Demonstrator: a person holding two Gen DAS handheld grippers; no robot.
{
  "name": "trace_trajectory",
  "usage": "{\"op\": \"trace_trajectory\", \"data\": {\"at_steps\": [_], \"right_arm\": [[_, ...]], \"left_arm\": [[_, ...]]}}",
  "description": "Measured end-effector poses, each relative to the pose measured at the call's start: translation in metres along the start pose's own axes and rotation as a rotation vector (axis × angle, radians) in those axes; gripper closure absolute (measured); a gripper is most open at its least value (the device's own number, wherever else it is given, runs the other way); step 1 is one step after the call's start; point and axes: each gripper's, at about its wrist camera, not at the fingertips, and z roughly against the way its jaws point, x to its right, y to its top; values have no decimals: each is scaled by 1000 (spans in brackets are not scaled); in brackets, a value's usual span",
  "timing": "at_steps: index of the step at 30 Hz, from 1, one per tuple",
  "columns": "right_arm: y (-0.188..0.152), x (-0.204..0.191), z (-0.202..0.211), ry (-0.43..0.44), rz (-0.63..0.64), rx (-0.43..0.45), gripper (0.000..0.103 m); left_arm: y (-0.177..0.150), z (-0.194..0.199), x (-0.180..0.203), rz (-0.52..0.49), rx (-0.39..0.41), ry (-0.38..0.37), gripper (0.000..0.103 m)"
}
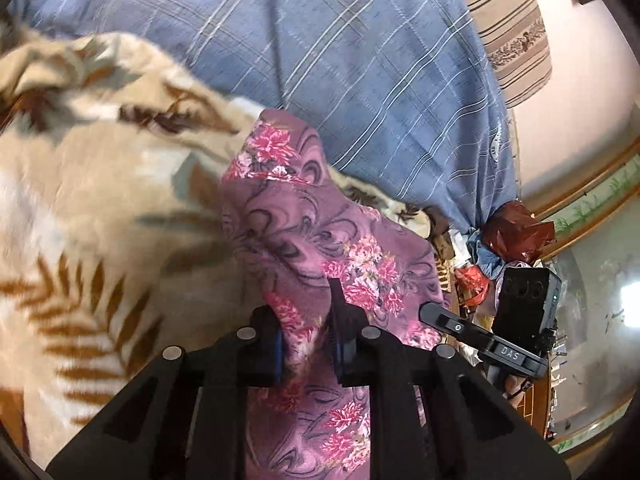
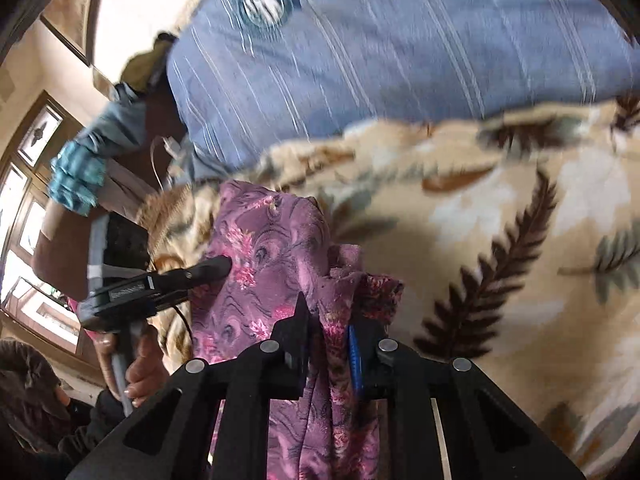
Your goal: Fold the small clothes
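Observation:
A small purple garment with pink flowers (image 1: pixel 304 224) hangs between both grippers above the bed. My left gripper (image 1: pixel 306 344) is shut on one bunched edge of it. My right gripper (image 2: pixel 330 340) is shut on another bunched edge of the same garment (image 2: pixel 264 264). The right gripper also shows at the right of the left wrist view (image 1: pixel 460 326), touching the cloth. The left gripper shows at the left of the right wrist view (image 2: pixel 192 276), also against the cloth. The lower part of the garment is hidden behind the gripper bodies.
A cream blanket with brown fern leaves (image 1: pixel 100 208) lies under the garment. A blue checked sheet (image 1: pixel 360 80) covers the bed behind it. Red plastic bags (image 1: pixel 516 228) and clutter sit past the bed's edge. The person's hand (image 2: pixel 140 368) holds the left gripper's handle.

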Motion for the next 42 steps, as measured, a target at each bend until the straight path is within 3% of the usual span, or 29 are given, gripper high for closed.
{"op": "trace_trajectory", "data": {"at_steps": [2,5,7,9,10,11,13,15,18,20,25,32,37,42], "right_arm": [[6,5,1,-24,0,15,87],[10,27,-25,-57,-34,-21,87],[10,45,-51,-60,-71,-63,86],[5,64,-68,-25,-140,-91,82],[1,70,-73,-2,-167,-94,74],[-1,74,-73,10,-188,-85,72],[-5,78,-66,15,-238,-64,58],[-9,72,-50,-61,-266,-44,47],[-24,49,-14,-133,-252,11,43],[-41,33,9,-167,-245,33,37],[-97,-4,41,-302,-199,42,34],[-182,-44,59,-392,-163,39,34],[-217,-78,87,-435,-108,85,34],[-231,-104,116,-419,-78,102,33]], "left_arm": [[11,-15,-1,-10,-21,32,88],[16,-48,-12,-47,-66,155,87],[9,-57,-17,-63,-57,231,77],[2,-57,-22,-60,-19,292,50],[-1,-54,-23,-65,-5,317,47],[-3,-50,-23,-79,1,328,46],[-7,-41,-19,-106,18,350,46],[-17,-24,-8,-133,53,378,46],[-39,3,10,-192,121,441,46],[-60,17,20,-233,173,528,46],[-135,45,33,-284,202,689,41],[-217,80,48,-237,190,705,40],[-243,99,80,-279,190,685,39],[-257,125,107,-301,226,642,34]]}}
